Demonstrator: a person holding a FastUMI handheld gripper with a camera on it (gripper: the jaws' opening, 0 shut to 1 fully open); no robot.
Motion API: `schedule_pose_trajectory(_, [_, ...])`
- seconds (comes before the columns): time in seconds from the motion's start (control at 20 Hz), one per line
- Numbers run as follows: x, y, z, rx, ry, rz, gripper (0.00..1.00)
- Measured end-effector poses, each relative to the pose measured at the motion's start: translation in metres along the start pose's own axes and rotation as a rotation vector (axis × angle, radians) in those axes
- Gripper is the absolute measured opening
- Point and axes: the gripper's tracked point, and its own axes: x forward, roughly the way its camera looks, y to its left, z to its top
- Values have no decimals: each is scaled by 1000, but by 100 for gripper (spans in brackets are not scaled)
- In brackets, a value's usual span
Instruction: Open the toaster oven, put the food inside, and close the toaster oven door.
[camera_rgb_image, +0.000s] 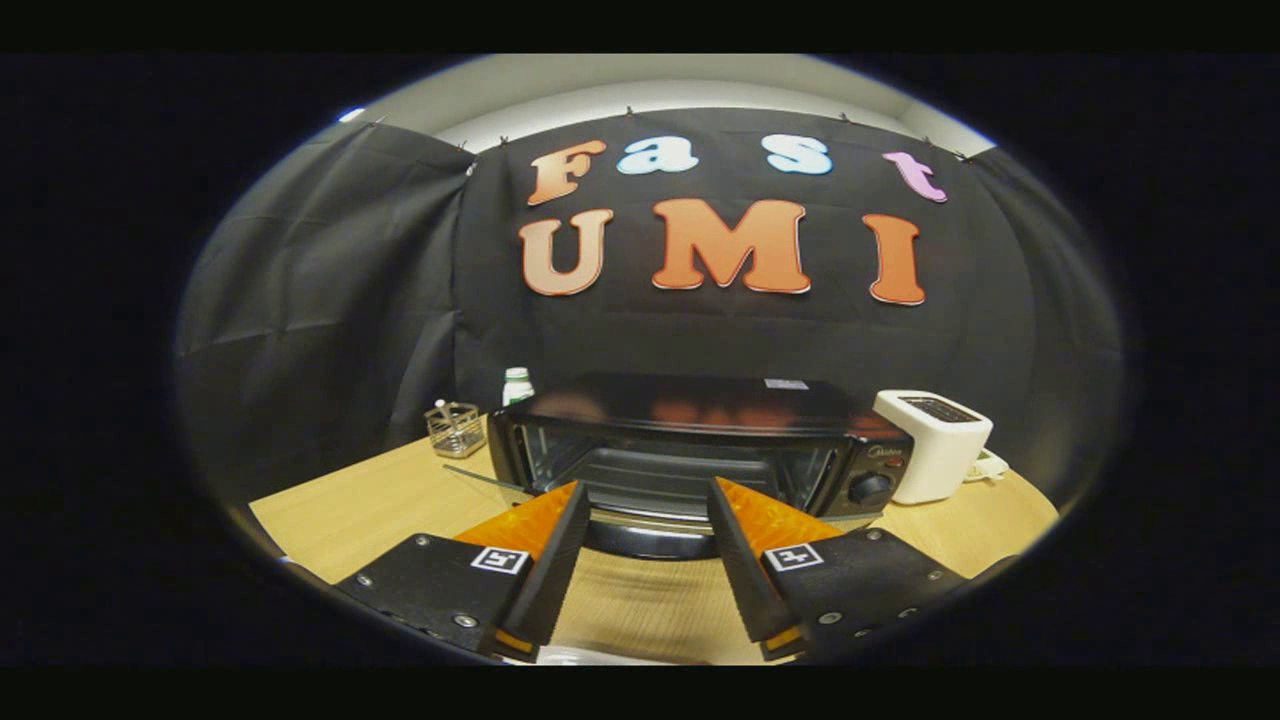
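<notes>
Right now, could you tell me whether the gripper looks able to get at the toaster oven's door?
Probably yes: the gripper is open, its fingers apart and holding nothing, and the toaster oven door lies just ahead with nothing between.

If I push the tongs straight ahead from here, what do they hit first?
Most likely the oven door, which hangs open and lies flat just ahead of the open tongs. Its dark front edge sits between the fingertips. Behind it is the oven cavity. Depth is hard to judge.

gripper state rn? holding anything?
gripper: open, nothing between the fingers; tips sit just short of the toaster oven, whose door is down.
</notes>
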Motion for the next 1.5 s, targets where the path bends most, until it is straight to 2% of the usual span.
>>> schedule_pose_trajectory(0.2, [-20, 11, -44, 138, 113, 73, 71])
schedule_pose_trajectory(0.35, [-23, 7, -79, 210, 219, 72, 70])
schedule_pose_trajectory(0.75, [-24, 5, -130, 428, 408, 111, 66])
schedule_pose_trajectory(1.0, [-34, 2, -124, 537, 424, 138, 66])
schedule_pose_trajectory(1.2, [-76, 14, -126, 436, 418, 201, 66])
schedule_pose_trajectory(1.5, [-140, 32, -156, 299, 464, 276, 75])
